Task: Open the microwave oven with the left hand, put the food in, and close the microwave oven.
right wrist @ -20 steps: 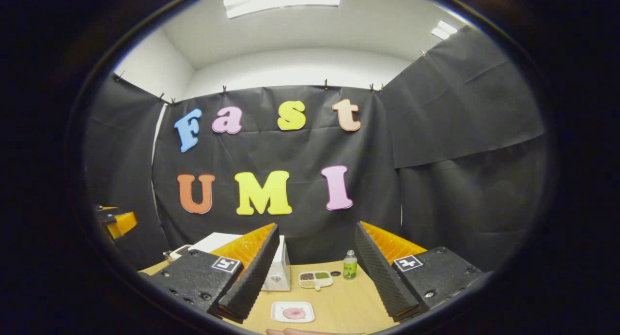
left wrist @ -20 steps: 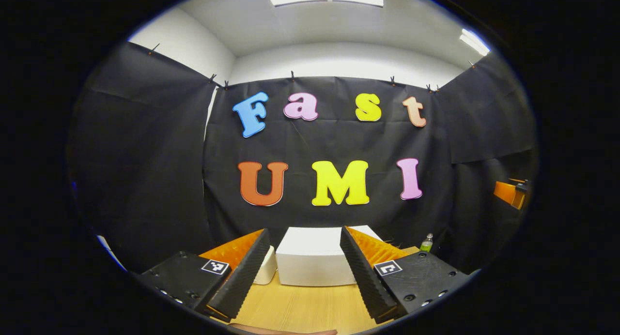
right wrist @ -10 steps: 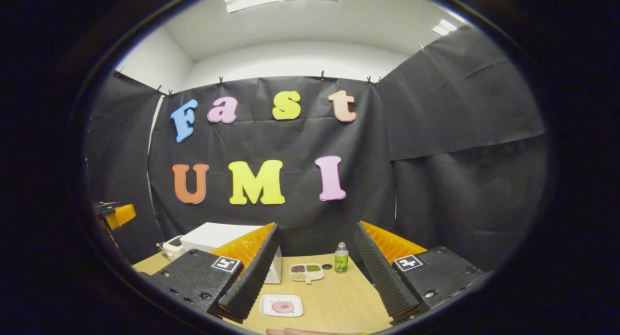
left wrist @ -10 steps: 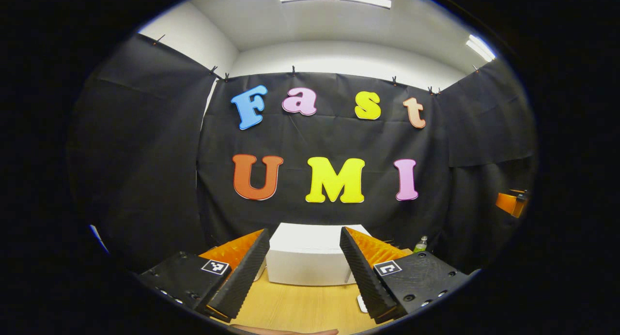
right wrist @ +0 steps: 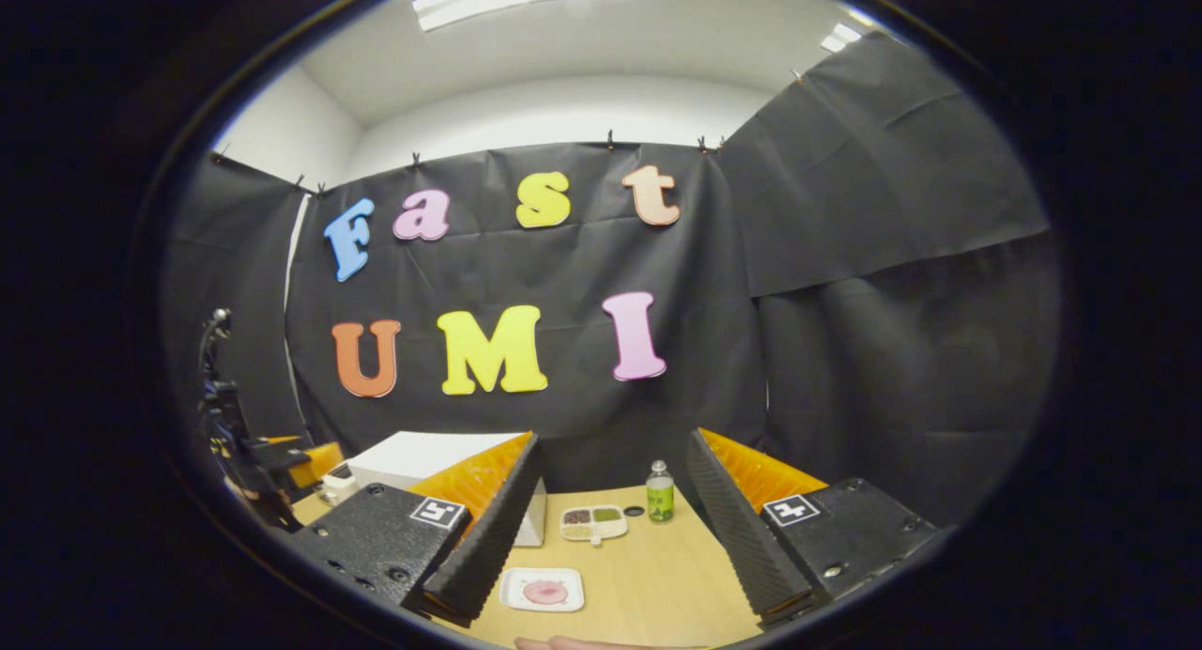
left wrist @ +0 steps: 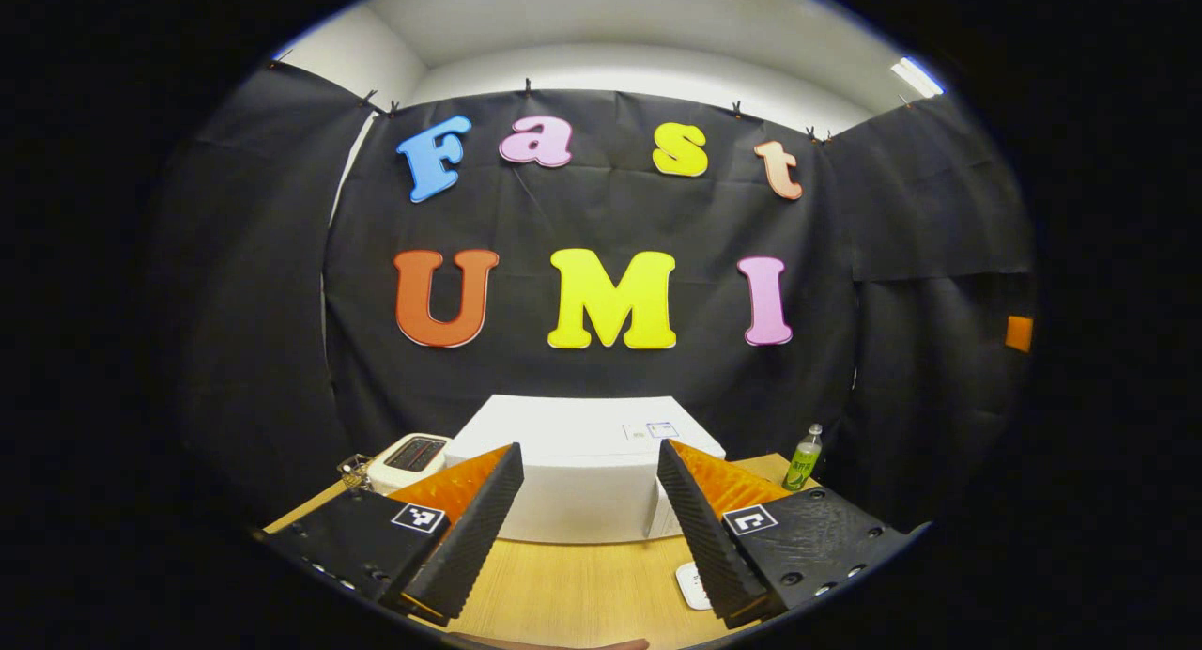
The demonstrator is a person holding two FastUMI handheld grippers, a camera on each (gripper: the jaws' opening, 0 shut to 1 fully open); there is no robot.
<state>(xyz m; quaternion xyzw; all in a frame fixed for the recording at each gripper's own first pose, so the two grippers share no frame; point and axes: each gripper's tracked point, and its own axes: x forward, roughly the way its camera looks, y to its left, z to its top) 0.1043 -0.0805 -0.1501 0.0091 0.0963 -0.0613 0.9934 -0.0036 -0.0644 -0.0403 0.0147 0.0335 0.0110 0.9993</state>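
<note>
the left gripper view looks level across the table (left wrist: 573,594) straight at the microwave oven (left wrist: 582,472), fairly near. the right gripper view stands farther right, facing the table's far edge. both share the microwave oven (right wrist: 423,453) and green bottle (left wrist: 803,457).

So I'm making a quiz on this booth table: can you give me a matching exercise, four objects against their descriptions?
Things:
1. microwave oven
2. bottle
3. square plate
4. compartment tray

Descriptions:
a. green, upright
b. white box, door closed
c. holds pink food
d. dark, green and pale fillings

Pairs: 1-b, 2-a, 3-c, 4-d
</note>
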